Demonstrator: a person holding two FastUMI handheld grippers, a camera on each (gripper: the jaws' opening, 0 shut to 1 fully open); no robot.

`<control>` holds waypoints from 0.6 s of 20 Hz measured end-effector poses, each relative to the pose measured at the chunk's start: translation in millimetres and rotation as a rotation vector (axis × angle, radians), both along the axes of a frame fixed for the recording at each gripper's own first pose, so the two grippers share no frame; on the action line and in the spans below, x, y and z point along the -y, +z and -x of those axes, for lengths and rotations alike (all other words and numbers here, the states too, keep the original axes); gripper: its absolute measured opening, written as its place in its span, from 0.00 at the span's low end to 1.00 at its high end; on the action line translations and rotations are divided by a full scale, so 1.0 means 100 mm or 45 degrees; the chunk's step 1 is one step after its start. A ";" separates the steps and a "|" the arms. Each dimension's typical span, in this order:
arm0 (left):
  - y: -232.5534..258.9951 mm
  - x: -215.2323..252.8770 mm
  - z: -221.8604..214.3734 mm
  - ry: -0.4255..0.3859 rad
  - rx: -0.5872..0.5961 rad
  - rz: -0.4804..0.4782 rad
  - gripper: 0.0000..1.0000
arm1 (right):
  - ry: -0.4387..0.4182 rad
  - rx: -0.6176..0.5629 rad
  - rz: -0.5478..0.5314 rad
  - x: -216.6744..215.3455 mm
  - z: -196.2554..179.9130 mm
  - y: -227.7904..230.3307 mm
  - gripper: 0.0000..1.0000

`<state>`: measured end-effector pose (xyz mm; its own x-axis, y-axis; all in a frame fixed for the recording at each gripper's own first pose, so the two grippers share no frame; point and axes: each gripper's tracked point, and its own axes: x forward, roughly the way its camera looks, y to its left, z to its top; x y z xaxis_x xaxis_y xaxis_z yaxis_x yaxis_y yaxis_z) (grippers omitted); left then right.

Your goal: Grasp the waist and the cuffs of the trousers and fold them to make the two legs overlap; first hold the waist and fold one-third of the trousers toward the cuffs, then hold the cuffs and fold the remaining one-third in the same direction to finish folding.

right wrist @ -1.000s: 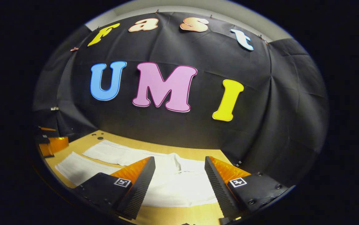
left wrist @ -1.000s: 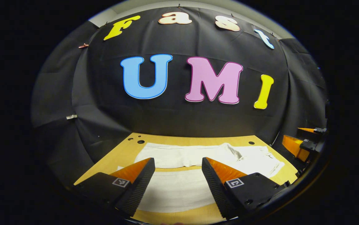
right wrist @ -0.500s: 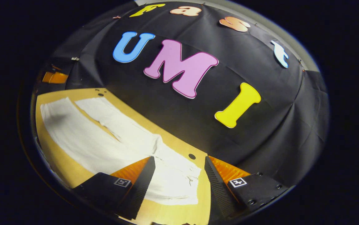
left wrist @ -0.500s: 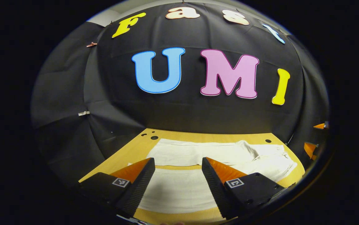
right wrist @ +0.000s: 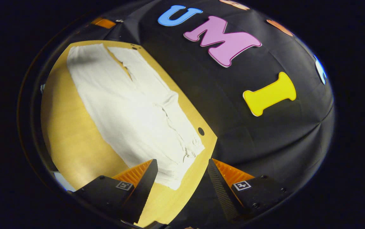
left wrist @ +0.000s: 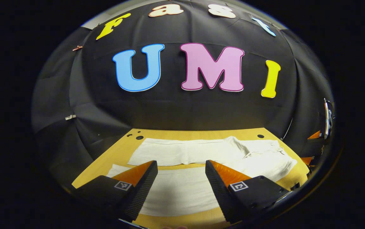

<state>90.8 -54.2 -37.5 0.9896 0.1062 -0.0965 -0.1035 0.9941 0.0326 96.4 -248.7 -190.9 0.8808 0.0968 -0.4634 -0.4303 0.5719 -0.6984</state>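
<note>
Within the last second the right gripper (right wrist: pixel 181 183) has been rolled and swung toward the waist end of the white trousers (right wrist: pixel 128 105), which lie flat along the table's (right wrist: pixel 65 140) far edge, legs apart. Both it and the left gripper (left wrist: pixel 181 181) are held open and empty, so no fold has been started.

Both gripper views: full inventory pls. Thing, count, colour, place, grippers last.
trousers: 1, white, spread flat on the table, legs apart, waist toward the right end in the left gripper view
table: 1, light wood, against the booth wall, small dark holes near its far corners
booth wall: 1, black cloth, behind the table
left gripper: 1, open, poised over the near trouser leg
right gripper: 1, open, tilted, by the waist end of the trousers and the table corner
</note>
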 end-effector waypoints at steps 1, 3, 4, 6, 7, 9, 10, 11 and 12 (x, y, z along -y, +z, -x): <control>-0.08 0.02 -0.02 0.003 -0.016 -0.009 0.96 | 0.031 -0.035 0.059 0.08 0.00 -0.14 0.98; -0.27 0.07 -0.03 0.008 -0.068 -0.012 0.95 | 0.082 -0.078 0.163 0.22 0.00 -0.39 0.98; -0.36 0.08 -0.04 0.021 -0.102 -0.005 0.96 | 0.109 -0.098 0.209 0.25 -0.01 -0.50 0.98; -0.46 0.06 -0.03 0.050 -0.140 0.030 0.95 | 0.156 -0.138 0.293 0.32 0.03 -0.71 0.98; -0.50 0.06 -0.01 0.063 -0.154 0.046 0.95 | 0.170 -0.158 0.317 0.36 0.05 -0.81 0.98; -0.55 0.03 0.03 0.086 -0.177 0.056 0.95 | 0.182 -0.189 0.353 0.45 0.03 -0.95 0.98; -0.56 0.01 0.04 0.095 -0.185 0.056 0.95 | 0.187 -0.196 0.362 0.48 0.00 -0.99 0.98; -0.55 0.00 0.05 0.100 -0.183 0.055 0.95 | 0.187 -0.196 0.372 0.51 -0.04 -1.02 0.98; -0.53 -0.03 0.05 0.107 -0.177 0.050 0.95 | 0.187 -0.201 0.379 0.52 -0.09 -1.05 0.98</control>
